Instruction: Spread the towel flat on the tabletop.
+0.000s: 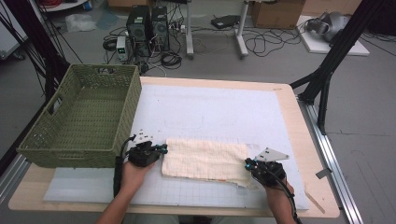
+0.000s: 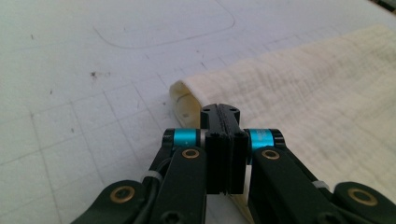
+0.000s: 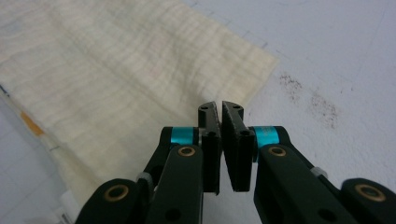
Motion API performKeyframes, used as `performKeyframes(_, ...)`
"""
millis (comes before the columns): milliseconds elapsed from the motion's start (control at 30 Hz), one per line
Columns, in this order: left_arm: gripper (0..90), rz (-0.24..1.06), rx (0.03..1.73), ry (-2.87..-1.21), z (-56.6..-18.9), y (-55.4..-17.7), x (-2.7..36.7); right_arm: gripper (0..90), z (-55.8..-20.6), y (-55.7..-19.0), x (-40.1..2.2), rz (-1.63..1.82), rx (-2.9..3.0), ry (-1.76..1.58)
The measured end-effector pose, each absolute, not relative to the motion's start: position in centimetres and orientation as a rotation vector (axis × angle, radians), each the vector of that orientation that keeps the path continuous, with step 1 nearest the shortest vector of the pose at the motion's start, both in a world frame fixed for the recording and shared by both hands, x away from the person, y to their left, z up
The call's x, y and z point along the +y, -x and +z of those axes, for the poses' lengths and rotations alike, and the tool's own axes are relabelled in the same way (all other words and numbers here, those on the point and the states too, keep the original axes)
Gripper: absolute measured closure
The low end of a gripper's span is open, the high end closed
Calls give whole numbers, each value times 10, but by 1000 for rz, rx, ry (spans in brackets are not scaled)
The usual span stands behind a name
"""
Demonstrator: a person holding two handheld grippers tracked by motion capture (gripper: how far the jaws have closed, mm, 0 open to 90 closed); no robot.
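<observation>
Basket (image 1: pixel 84 116): green woven, standing on the table's left part, just beside and beyond the left gripper; nothing can be seen inside it.

Left gripper (image 1: pixel 148 152): held in the person's left hand at the left short end of the cloth. In the left gripper view its jaws are pressed together with no gap. The rolled cloth edge lies against and under them, but whether any fabric is actually pinched between them cannot be told.

Cloth (image 1: pixel 205 161): cream, folded into a long band, lying flat on the white gridded mat (image 1: pixel 224 112) near the table's front edge. Its long axis runs left to right, from one gripper to the other. A folded loop shows at its left end in the left gripper view (image 2: pixel 184 100).

Right gripper (image 1: pixel 259 167): held in the person's right hand at the cloth's right front corner. In the right gripper view its jaws are narrow, a thin slit between them, nothing seen in the slit; the cloth's corner (image 3: pixel 261 63) lies ahead and to the left of the tips.

Governing relation: each gripper sits at an opposite short end, so the band lies wholly between them. Judgement: any lift or further fold would need both ends taken together; the left hand is nearer the basket.
</observation>
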State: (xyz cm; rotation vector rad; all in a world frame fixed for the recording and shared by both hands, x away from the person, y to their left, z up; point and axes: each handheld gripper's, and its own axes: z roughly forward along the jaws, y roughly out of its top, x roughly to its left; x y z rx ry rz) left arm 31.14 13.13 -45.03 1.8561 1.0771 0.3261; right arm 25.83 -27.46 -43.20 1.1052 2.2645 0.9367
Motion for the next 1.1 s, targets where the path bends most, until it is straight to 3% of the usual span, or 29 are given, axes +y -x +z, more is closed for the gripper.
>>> performKeyframes(167,848,356,1078,-1876,-450,-311,128,840,-435,-258,-277,904,2293,-1144)
performKeyframes(233,717,378,1084,-1855,-447,-313,128,677,-434,-259,-275,894,2272,-1145)
performKeyframes(333,582,411,1052,-1814,-440,-318,128,526,-424,-265,-282,973,2156,-1172)
performKeyframes(400,545,410,1036,-1793,-436,-325,126,491,-421,-271,-285,1019,2115,-1183)
performKeyframes(767,497,340,1081,-1883,-442,-364,111,555,-431,-332,-279,1059,2213,-1228)
performKeyframes(967,559,295,1078,-1946,-447,-365,111,604,-441,-338,-275,999,2306,-1228)
performKeyframes(1100,650,294,1053,-1989,-448,-363,111,712,-444,-334,-277,1027,2326,-1221)
